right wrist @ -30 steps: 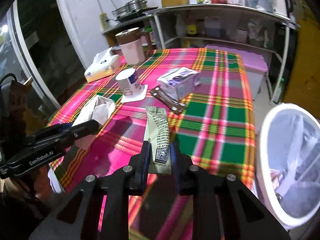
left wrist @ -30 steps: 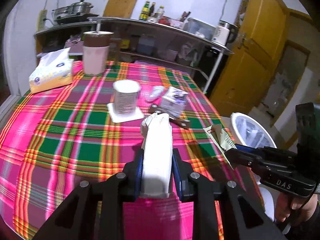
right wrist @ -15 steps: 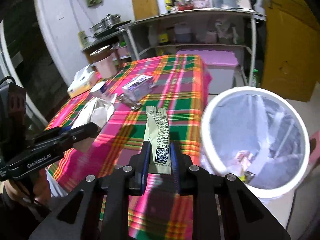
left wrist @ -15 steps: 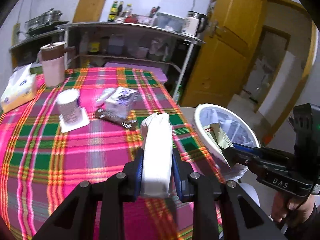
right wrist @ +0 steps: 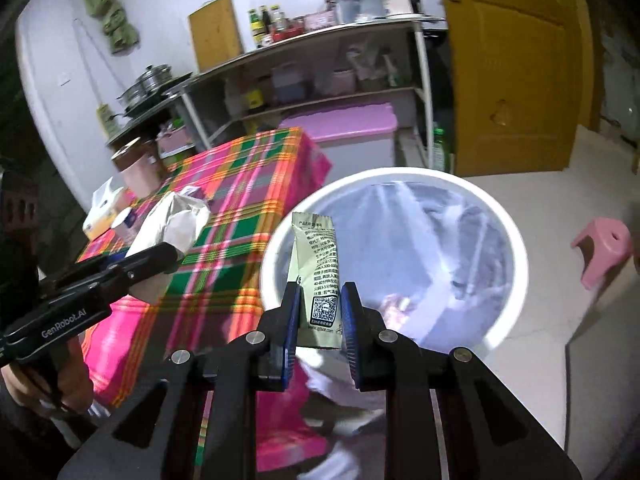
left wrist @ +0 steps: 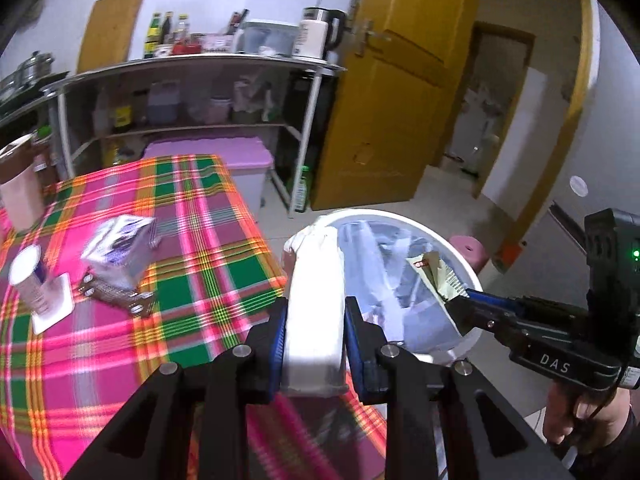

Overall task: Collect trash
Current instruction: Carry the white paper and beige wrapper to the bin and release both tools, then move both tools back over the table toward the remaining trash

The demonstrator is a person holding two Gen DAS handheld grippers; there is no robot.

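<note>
1. Trash is in both of my grippers. My left hand-held gripper [left wrist: 314, 332] is closed tight on a white paper wad [left wrist: 316, 304] in the lower middle of the left wrist view.
2. The top of the wad sits in front of the near rim of the white trash bin [left wrist: 472, 280], right of the middle of the frame.
3. My right hand-held gripper [right wrist: 320, 320] is squeezing a green snack wrapper [right wrist: 318, 268] in the lower middle of the right wrist view. The wrapper stands up straight.
4. In that view the wrapper shows over the left rim of the bin [right wrist: 516, 248], which fills the middle right. The bin has a clear bag inside with some bits at the bottom.
5. The desk [left wrist: 192, 280] with its pink and green plaid cloth is at the left of the left wrist view.
6. On it I see a purple and white carton [left wrist: 118, 252], a brown wrapper [left wrist: 116, 294] just under it, and a white cup [left wrist: 30, 280] on a white coaster [left wrist: 60, 306].
7. A pink stool [right wrist: 600, 248] stands on the floor at the right edge of the right wrist view.
</note>
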